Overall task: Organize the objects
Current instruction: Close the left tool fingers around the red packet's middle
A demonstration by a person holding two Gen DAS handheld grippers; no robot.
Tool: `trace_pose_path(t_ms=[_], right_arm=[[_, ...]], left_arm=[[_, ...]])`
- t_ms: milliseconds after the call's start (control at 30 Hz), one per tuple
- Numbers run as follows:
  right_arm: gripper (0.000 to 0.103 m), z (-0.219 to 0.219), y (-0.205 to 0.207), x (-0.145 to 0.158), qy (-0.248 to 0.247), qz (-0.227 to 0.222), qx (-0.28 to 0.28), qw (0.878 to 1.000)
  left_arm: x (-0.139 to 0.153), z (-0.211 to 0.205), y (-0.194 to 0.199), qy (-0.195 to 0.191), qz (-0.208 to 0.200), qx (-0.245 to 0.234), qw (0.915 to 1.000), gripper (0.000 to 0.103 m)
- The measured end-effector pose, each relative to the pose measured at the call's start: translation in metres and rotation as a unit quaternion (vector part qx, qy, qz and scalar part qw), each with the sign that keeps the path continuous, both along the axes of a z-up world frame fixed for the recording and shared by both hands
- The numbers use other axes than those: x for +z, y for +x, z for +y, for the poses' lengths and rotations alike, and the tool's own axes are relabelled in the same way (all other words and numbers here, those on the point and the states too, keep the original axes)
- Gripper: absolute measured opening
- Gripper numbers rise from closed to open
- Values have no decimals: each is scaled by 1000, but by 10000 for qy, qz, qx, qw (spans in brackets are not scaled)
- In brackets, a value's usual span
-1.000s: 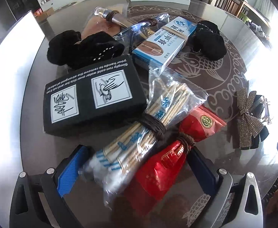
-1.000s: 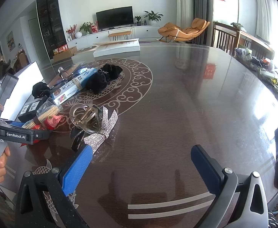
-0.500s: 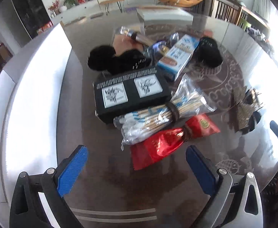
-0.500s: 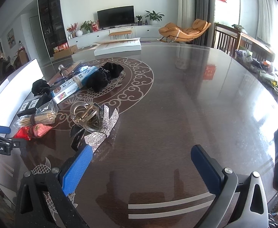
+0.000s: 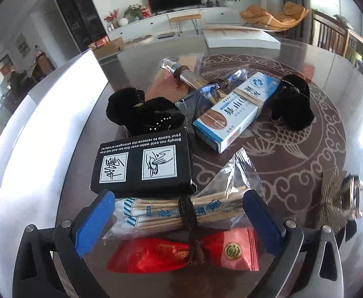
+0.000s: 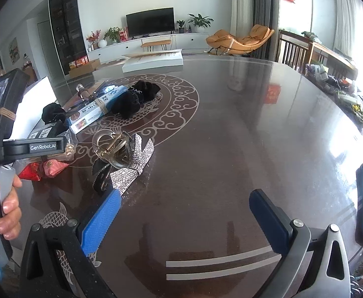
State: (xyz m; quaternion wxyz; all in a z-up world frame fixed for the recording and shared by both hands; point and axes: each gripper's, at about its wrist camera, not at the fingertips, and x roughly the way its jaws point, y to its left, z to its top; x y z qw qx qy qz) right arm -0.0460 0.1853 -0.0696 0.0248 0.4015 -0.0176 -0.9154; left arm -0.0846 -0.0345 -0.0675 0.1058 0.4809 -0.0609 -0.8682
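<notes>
My left gripper [image 5: 179, 211] is open, its blue pads on either side of a bagged bundle of wooden sticks [image 5: 181, 213] tied with a dark band. A red packet [image 5: 181, 252] lies just below it between the fingers. A black box [image 5: 144, 164] lies behind the sticks, with a blue-white box [image 5: 236, 111], black scrunchies [image 5: 141, 111] and a black cloth lump [image 5: 293, 104] beyond. My right gripper [image 6: 183, 216] is open and empty over bare table. A rhinestone bow hair clip [image 6: 124, 156] lies ahead to its left.
A white board [image 5: 44, 124] runs along the table's left side. A flat white box [image 6: 154, 59] lies at the far edge. A metal tube [image 5: 188, 74] on a brown packet lies behind the boxes. The left gripper's body [image 6: 24, 146] and hand show in the right wrist view.
My left gripper pulled back from the pile, then came forward again and now straddles the stick bundle and red packet. The right gripper has stayed still.
</notes>
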Motion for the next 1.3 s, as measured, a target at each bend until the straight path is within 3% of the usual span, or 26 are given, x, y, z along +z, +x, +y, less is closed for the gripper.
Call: trace_pose_path(t_ms=[133, 233, 300, 433, 500, 667, 1000, 1300], right_arm=[[103, 6, -2, 2, -209, -5, -66, 9998], [103, 6, -4, 1, -329, -39, -53, 9994], [103, 2, -5, -1, -262, -69, -11, 9996], [103, -7, -6, -6, -135, -138, 100, 9998], [103, -11, -7, -8, -39, -158, 148, 9998], [103, -16, -4, -8, 133, -121, 210, 9996], [103, -9, -5, -7, -5, -141, 141, 9998], [103, -9, -4, -5, 14, -110, 149, 9998]], left_arm=[[-6, -20, 28, -164, -248, -455, 9985, 103], [-6, -48, 47, -82, -368, -480, 9981, 103], [3, -67, 56, 170, -323, -338, 9988, 103], [18, -86, 57, 1023, -366, -187, 9939, 103], [21, -88, 60, 1184, -336, -76, 9924, 103], [-6, -75, 64, 552, -542, 284, 9966, 103], [3, -78, 90, 418, -316, 263, 9983, 103], [9, -73, 89, 596, -348, 114, 9976, 103]])
